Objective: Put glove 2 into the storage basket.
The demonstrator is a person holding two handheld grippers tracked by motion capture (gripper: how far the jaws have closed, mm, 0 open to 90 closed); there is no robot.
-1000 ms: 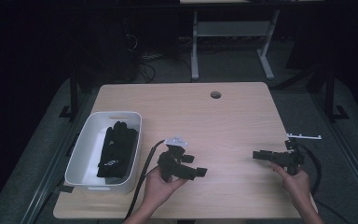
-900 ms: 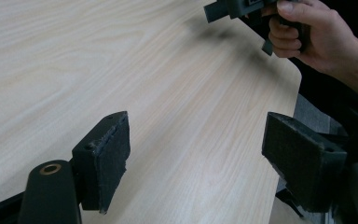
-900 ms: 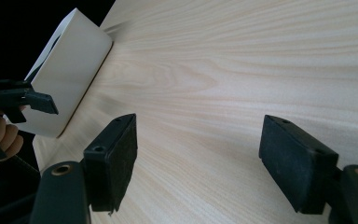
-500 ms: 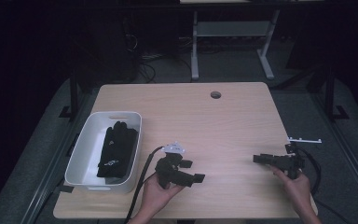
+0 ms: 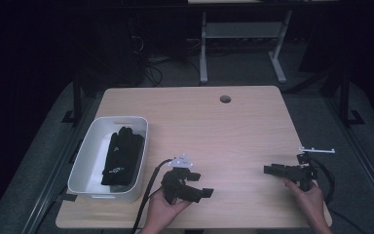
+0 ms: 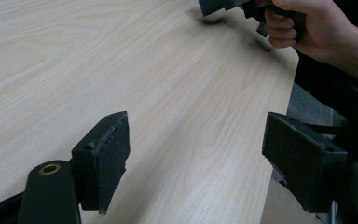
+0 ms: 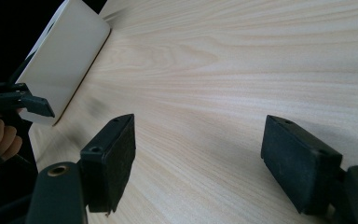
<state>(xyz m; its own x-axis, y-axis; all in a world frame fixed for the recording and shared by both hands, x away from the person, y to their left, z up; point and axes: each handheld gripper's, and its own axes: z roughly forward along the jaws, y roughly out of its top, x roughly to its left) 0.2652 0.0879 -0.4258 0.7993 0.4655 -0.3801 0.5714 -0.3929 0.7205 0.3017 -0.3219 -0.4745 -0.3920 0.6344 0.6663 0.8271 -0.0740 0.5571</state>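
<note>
My left gripper (image 5: 205, 193) is held just above the wooden table (image 5: 214, 126) near its front edge and points right. Its jaws stand wide apart in the left gripper view (image 6: 196, 158), with only bare wood between them. My right gripper (image 5: 269, 170) is at the table's front right and points left toward the other one. Its jaws are also apart (image 7: 198, 158) and hold nothing. A white bin (image 5: 85, 161) at the front left holds a black glove-like bundle (image 5: 121, 156).
A round cable hole (image 5: 225, 99) lies near the table's far edge. Cables trail from both grippers over the front edge. In the right gripper view the white bin (image 7: 60, 60) stands at the upper left, behind the left gripper (image 7: 23, 102). A desk frame (image 5: 243, 44) stands beyond the table.
Both grippers have drifted slightly toward the table's near edge. Their jaws stay wide apart and nothing has been picked up.
</note>
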